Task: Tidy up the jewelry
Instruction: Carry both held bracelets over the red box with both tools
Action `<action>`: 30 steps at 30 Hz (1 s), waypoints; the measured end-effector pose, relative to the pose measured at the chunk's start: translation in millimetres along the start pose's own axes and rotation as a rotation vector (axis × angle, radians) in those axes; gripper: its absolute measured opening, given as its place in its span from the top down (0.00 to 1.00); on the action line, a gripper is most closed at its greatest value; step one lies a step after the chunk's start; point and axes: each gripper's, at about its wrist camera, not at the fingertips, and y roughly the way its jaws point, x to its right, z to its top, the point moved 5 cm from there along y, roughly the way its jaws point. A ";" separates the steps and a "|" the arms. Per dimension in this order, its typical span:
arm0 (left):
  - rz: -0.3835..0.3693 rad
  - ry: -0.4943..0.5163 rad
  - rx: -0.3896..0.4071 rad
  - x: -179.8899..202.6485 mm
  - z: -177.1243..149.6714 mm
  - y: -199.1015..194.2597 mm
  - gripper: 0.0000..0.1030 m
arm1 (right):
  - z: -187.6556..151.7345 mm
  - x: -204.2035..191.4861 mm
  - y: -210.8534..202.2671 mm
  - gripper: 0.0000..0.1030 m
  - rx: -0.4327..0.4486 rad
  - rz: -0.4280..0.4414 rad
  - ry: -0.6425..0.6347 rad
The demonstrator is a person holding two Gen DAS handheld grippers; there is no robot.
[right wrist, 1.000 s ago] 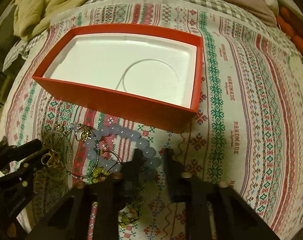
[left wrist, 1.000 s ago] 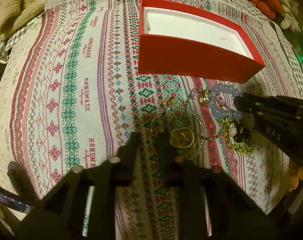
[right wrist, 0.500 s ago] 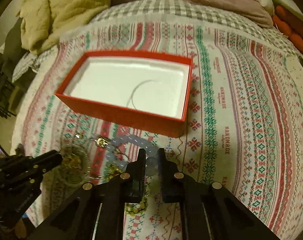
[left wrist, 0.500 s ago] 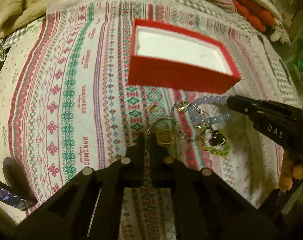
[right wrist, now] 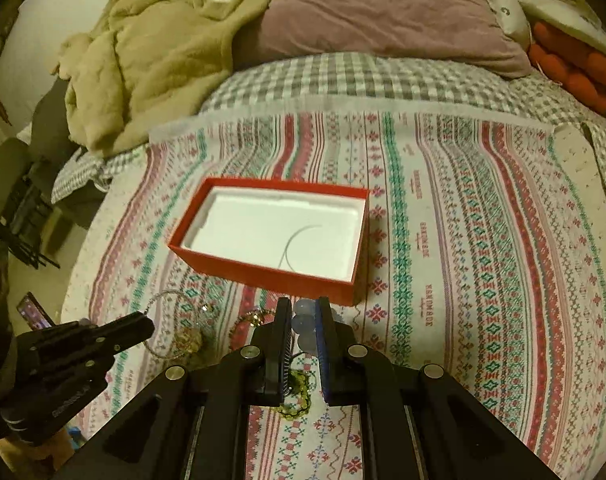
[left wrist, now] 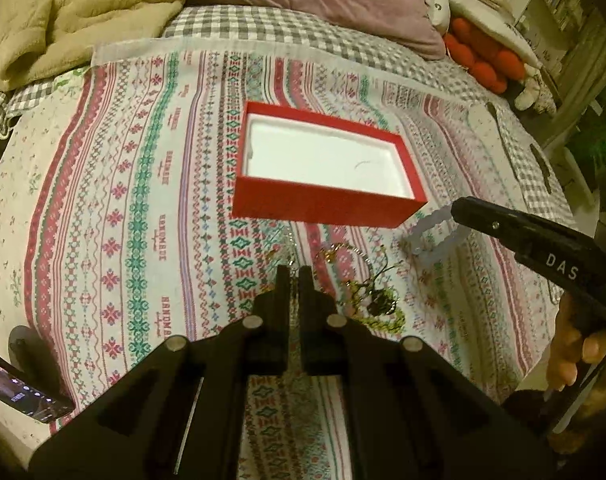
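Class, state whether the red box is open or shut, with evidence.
Open: the red box has no lid on, and its white liner is exposed, with a thin wire loop inside.

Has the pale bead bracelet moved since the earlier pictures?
Yes. The pale bead bracelet, pinched in the right gripper, has lifted off the cloth toward the red box.

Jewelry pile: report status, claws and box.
Right claw shut on pale bead bracelet. Left claw shut on thin chain. Red box open ahead, path clear.

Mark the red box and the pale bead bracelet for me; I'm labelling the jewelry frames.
red box (right wrist: pixel 263 276): right wrist view, on its near outer wall.
pale bead bracelet (right wrist: pixel 304 322): right wrist view, on the beads between the right gripper's fingers.
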 end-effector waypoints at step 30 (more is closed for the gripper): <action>-0.141 -0.148 0.115 0.9 87.3 47.2 0.96 | 62.1 1.1 1.2 0.89 0.146 0.033 0.058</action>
